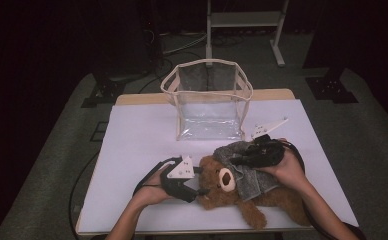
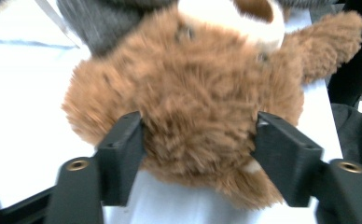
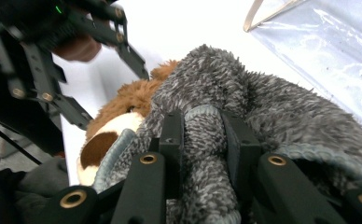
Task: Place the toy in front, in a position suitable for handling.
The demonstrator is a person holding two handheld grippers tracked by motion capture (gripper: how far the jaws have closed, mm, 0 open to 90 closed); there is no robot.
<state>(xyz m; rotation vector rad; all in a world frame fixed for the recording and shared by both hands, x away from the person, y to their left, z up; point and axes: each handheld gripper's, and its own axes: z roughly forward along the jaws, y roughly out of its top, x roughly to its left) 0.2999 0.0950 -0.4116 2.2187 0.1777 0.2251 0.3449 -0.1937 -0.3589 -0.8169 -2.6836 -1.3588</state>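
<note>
White tabletop [image 1: 132, 150], dark room. Left tool [image 1: 200, 182] pressing the bear's head [image 2: 188, 102]; right tool [image 1: 233, 161] clamping grey hoodie [image 3: 244, 107]. Bear's legs partly hidden behind forearm.

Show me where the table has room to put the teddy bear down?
The white table is bare along its left side, beside the clear bag, and at the far right past the bag. The near middle is crowded: the teddy bear, its grey hoodie and both claws sit there.
</note>
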